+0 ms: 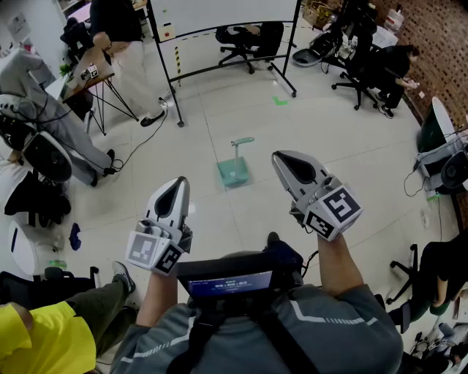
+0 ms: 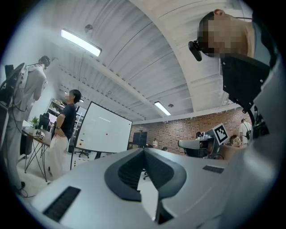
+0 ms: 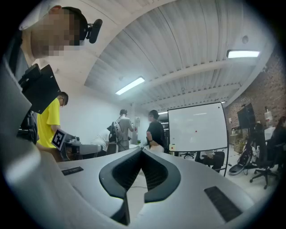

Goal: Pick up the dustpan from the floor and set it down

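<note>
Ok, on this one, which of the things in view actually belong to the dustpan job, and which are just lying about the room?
Job in hand:
- green dustpan, not yet picked up
- left gripper and right gripper, both shut, empty, and apart from the dustpan

Lying about:
- whiteboard
- office chair
- green tape mark
- blue cloth

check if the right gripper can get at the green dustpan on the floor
Probably yes. The dustpan stands alone on bare floor ahead of the right gripper, with nothing between them. The gripper is shut and held up level, so it must open and come down.
</note>
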